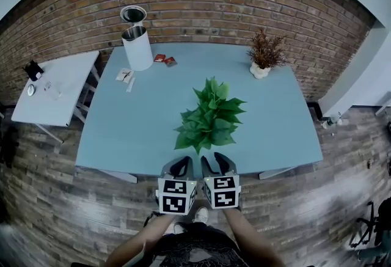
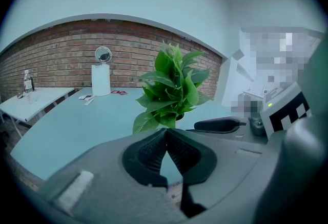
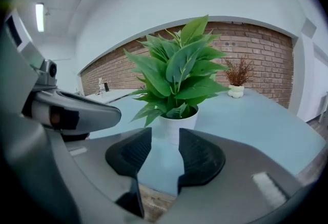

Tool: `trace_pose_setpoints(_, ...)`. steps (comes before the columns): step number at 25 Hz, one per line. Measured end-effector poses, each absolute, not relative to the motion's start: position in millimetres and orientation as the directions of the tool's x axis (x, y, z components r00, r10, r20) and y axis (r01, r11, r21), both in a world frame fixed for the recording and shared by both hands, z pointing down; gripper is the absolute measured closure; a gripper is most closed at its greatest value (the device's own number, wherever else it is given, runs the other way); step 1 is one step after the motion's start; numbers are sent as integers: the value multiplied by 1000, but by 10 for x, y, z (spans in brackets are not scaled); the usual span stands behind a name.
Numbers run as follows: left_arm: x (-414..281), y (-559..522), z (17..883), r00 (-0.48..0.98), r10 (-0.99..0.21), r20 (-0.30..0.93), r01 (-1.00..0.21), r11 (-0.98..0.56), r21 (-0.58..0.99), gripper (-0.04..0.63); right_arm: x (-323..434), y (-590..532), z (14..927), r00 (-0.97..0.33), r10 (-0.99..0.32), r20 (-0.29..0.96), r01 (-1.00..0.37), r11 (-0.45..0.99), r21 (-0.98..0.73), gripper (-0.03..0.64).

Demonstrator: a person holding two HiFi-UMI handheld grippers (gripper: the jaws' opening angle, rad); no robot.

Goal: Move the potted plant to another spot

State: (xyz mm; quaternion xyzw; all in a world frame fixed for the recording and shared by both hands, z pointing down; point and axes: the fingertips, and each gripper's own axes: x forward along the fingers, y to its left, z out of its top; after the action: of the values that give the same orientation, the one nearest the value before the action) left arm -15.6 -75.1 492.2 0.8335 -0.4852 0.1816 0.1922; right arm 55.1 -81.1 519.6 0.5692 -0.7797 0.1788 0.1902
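Note:
The potted plant (image 1: 211,116), with broad green leaves in a white pot (image 3: 177,126), stands upright near the middle of the pale blue table (image 1: 134,131). Both grippers hover side by side at the table's front edge, short of the plant and not touching it. My left gripper (image 1: 179,167) is shut, its fingertips meeting with nothing between them (image 2: 165,130); the plant (image 2: 171,89) stands beyond them. My right gripper (image 1: 215,164) is open, with a narrow empty gap between its pads (image 3: 165,138). The pot shows just past that gap.
A white cylinder (image 1: 137,46) with a round mirror (image 1: 133,14) stands at the table's back left, with small red packets (image 1: 165,59) and papers (image 1: 125,75) nearby. A dried plant in a white pot (image 1: 264,55) sits back right. A white side table (image 1: 55,85) stands left, a brick wall behind.

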Motion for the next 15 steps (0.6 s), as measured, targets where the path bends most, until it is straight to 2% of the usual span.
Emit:
trace_pose_setpoints(10,-226,-543,4874,485,-734,476,-866,-480,143,595,397,-557,4966,-277,-848,453,-958,281,-61,590)
trace_pose_setpoints(15,-224,-427,4871,502,-726,469,-856,-496,149,595,352,-425,4869,-278,-856,435,-959,276,-69,611)
